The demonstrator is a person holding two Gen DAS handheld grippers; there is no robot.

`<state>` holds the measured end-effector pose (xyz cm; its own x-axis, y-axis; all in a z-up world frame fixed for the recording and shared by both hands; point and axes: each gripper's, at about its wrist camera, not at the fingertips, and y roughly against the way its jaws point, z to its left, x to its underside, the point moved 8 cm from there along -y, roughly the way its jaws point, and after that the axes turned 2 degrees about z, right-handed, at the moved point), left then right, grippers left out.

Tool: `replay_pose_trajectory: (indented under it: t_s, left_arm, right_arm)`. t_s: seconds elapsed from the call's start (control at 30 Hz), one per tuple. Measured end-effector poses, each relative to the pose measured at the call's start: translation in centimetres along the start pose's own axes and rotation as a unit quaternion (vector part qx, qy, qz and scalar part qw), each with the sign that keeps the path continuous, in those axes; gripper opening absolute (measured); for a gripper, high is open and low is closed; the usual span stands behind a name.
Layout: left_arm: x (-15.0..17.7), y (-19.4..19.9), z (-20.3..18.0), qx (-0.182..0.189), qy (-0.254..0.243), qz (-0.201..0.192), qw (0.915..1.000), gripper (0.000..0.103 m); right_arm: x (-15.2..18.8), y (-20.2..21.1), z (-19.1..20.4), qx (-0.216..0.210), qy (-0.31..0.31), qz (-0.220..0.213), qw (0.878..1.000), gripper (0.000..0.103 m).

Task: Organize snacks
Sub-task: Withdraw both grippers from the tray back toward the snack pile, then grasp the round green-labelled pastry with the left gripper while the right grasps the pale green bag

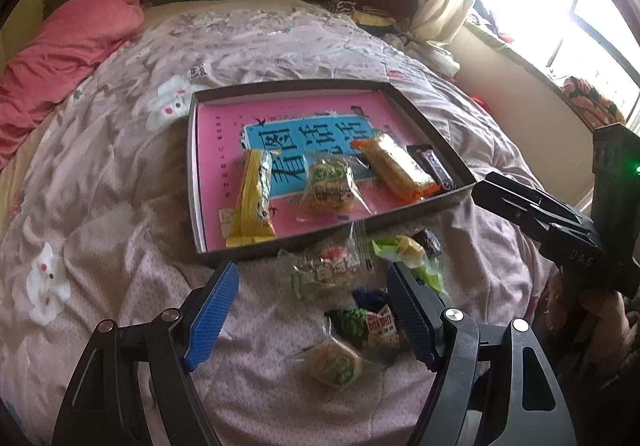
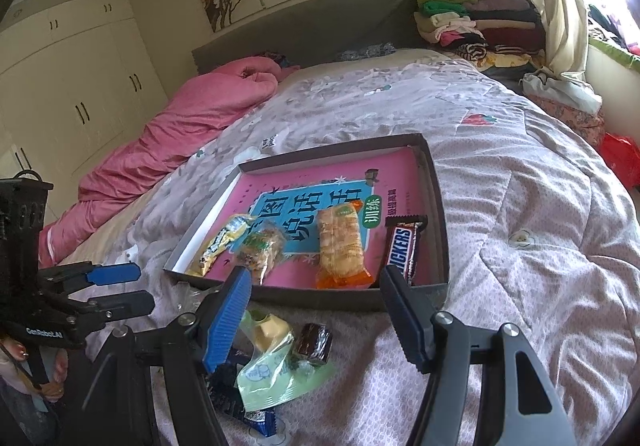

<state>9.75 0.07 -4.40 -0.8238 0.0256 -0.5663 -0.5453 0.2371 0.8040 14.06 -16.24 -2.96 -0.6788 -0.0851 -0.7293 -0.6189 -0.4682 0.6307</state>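
Note:
A shallow dark tray (image 1: 195,165) (image 2: 320,296) with a pink book as its floor lies on the bed. In it lie a yellow pack (image 1: 252,201), a clear cookie pack (image 1: 328,185), an orange cracker pack (image 1: 394,165) (image 2: 340,246) and a Snickers bar (image 2: 404,250). Loose snacks lie in front of the tray. My left gripper (image 1: 312,274) is open above a clear-wrapped snack (image 1: 324,270), not touching it. A round cake (image 1: 336,362) lies nearer. My right gripper (image 2: 316,276) is open and holds nothing, above a pale green wrapper (image 2: 268,366) and a brown candy (image 2: 316,342).
The quilted bed cover (image 1: 120,185) is soft and wrinkled. A pink duvet (image 2: 180,133) lies at the far left, folded clothes (image 2: 472,21) at the headboard, a window (image 1: 560,5) to the right. The left gripper (image 2: 136,288) shows at the left of the right wrist view.

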Motion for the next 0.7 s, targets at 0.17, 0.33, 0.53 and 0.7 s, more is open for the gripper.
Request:
replay_pose_trajectory:
  t_s: [0.17,0.33,0.53,0.7]
  left_arm:
    - [0.7,-0.2,-0.3,0.01,0.001,0.01,0.9999,0.078]
    - [1.5,-0.3,-0.7,0.014,-0.005,0.017,0.9997,0.078]
    - [2.3,-0.4,-0.9,0.024,-0.001,0.028,0.9993,0.078]
    - [3.0,-0.3,-0.9,0.023,-0.003,0.034,0.9991,0.078]
  right_arm:
    - [0.5,0.0,0.6,-0.002,0.01,0.008,1.0,0.067]
    - [1.0,-0.1,1.2,-0.006,0.021,0.014,1.0,0.067]
    - [1.6,-0.2,2.3,-0.011,0.041,0.022,0.999,0.067]
    - [2.0,-0.4,3.3,-0.019,0.063,0.03,0.997,0.067]
